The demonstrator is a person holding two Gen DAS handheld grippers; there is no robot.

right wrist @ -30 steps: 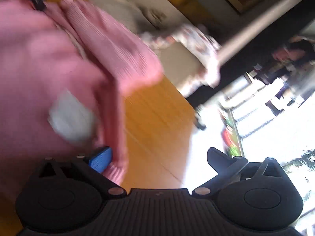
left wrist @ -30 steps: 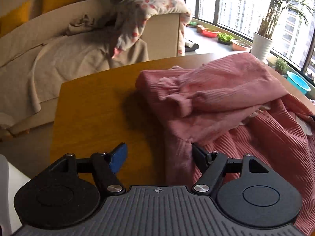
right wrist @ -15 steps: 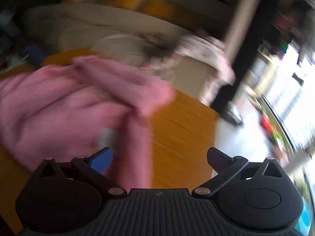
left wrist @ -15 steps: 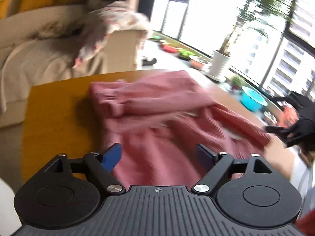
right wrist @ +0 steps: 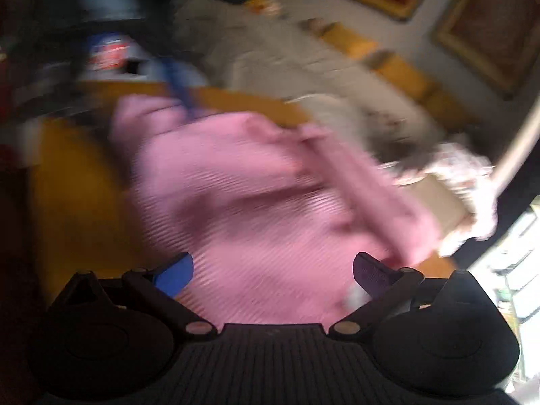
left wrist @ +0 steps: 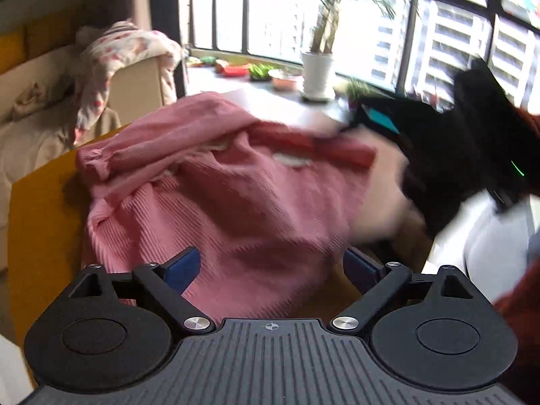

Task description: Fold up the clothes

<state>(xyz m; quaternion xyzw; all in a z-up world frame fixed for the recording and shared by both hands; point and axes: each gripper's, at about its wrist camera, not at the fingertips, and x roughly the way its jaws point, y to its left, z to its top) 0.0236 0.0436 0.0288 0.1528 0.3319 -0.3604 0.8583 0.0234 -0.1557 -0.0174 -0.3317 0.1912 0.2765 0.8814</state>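
Note:
A pink ribbed garment lies rumpled on the yellow-brown wooden table, one part folded over on top. My left gripper is open, its blue-padded fingers spread just above the garment's near edge. The right gripper, black and blurred, shows in the left wrist view at the garment's far right side, held by a hand. In the right wrist view the image is blurred; the garment fills the middle and my right gripper is open over its near edge. The left gripper's blue finger shows at the far side.
A beige sofa with a flowered blanket stands beyond the table's left end. A potted plant and bowls sit on the window ledge behind. A sleeve enters at the lower right. Bare table wood lies left of the garment.
Both grippers have swung round the garment: the left view turned towards the window and now faces the right gripper; the right view turned towards the sofa. Both stay open.

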